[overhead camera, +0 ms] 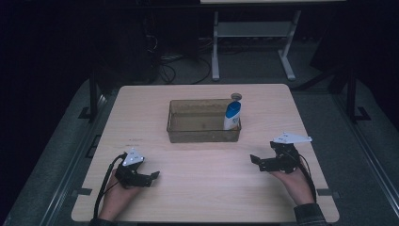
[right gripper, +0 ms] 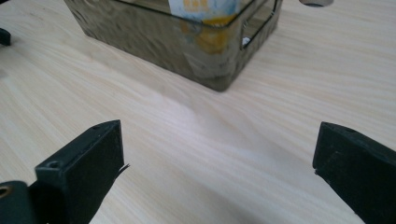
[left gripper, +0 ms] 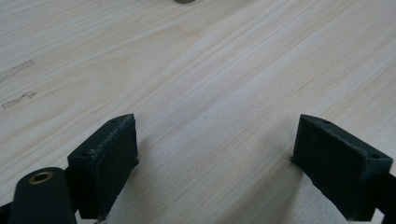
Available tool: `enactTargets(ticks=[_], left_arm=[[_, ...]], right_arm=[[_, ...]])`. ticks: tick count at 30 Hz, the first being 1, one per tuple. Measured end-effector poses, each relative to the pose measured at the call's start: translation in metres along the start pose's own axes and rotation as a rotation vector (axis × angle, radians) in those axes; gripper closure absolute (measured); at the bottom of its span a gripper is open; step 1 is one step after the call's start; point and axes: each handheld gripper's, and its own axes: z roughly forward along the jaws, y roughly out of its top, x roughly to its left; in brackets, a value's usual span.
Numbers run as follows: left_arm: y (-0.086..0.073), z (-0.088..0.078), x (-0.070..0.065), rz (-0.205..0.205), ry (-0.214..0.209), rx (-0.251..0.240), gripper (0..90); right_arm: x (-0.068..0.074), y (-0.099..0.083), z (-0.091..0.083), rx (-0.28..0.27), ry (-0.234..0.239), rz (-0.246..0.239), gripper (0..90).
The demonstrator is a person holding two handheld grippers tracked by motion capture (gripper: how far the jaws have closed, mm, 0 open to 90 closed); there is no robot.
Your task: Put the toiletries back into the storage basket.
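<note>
1. Jaws of the left gripper [overhead camera: 151, 177] stood wide apart with nothing between them; in the left gripper view only bare pale wood lay between the two black pads [left gripper: 109, 161].
2. Jaws of the right gripper [overhead camera: 257, 161] were likewise spread wide and held nothing; the right gripper view showed open wood grain between its pads [right gripper: 86, 161].
3. Each gripper sat low over the table [overhead camera: 202, 188], held in a hand: the left hand [overhead camera: 117, 190] near the front left corner, the right hand [overhead camera: 294, 181] near the front right, the two well apart.
4. Both grippers pointed inward, toward the middle of the table, with a cable trailing back from each.
5. Beyond them, at the centre of the table, stood a translucent brownish bin [overhead camera: 188, 132], rectangular and open at the top.
6. Inside the bin, in its right-hand end, a white bottle with a blue cap [overhead camera: 232, 115] stood upright against the wall; the right gripper view showed its label [right gripper: 205, 9] through the ribbed side of the bin [right gripper: 154, 42].
7. Neither gripper touched the bin or the bottle; the right gripper was the nearer one.
8. Just behind the bin's right far corner, a small round hole [overhead camera: 236, 96] sat in the tabletop.
</note>
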Motion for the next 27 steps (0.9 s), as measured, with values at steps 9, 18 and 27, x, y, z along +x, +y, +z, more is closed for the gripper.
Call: enactTargets(ticks=[9,18,27], left_arm=[[0.000,0.000,-0.001,-0.002,-0.002,-0.004,12.7],[0.000,0.000,0.000,0.001,-0.003,-0.001,12.7],[0.000,0.000,0.000,0.001,-0.003,-0.001,12.7]], right_arm=[[-0.008,-0.025,-0.008,0.041,-0.027,0.013,1.4],[-0.014,-0.046,-0.018,0.077,-0.052,0.034,1.4],[-0.020,-0.064,-0.024,0.119,-0.092,0.038,1.4]])
